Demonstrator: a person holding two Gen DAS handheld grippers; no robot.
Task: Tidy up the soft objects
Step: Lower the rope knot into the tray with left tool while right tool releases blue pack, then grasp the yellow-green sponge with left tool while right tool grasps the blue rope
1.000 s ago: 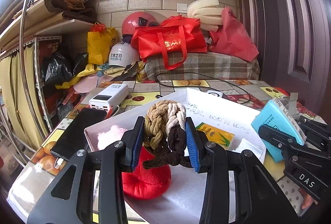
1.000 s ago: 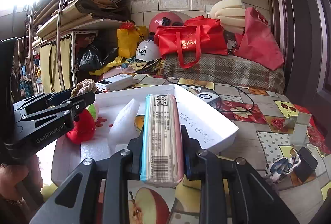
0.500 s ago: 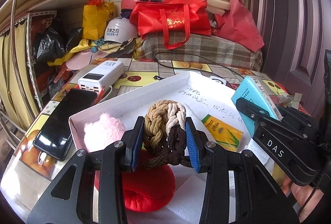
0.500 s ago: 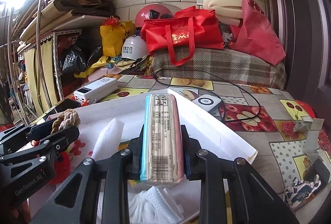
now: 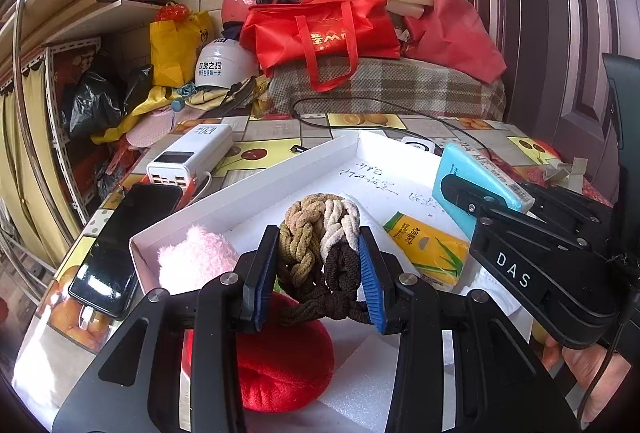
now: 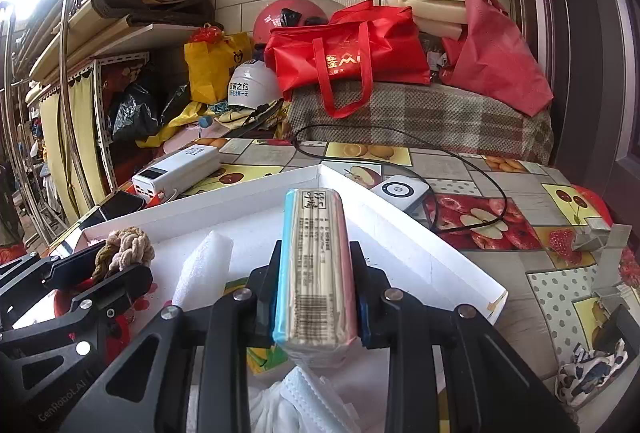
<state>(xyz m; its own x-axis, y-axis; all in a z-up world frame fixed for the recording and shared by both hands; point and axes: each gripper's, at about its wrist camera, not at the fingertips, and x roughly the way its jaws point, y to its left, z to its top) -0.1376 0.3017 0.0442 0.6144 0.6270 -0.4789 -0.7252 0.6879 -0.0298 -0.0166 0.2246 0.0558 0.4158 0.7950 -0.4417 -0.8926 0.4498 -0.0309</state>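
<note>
My left gripper (image 5: 319,277) is shut on a braided rope knot (image 5: 318,245) of tan, cream and dark brown, held above the white tray (image 5: 256,193). My right gripper (image 6: 316,297) is shut on a light blue tissue pack (image 6: 314,265) and holds it over the tray (image 6: 420,233); it also shows in the left wrist view (image 5: 476,181). In the tray lie a red plush cushion (image 5: 280,361), a pink fluffy item (image 5: 196,257), a yellow-green tissue packet (image 5: 428,249), a white foam piece (image 6: 204,265) and a white face mask (image 6: 304,401).
A black phone (image 5: 124,241) and a white power bank (image 5: 188,157) lie left of the tray. A white charger puck with black cable (image 6: 400,189) lies behind it. A patterned cloth scrap (image 6: 592,365) lies at the right. Bags and helmets crowd the back.
Both grippers have moved forward over the tray, the right one coming in from the right beside the left. Both grips are unchanged.
</note>
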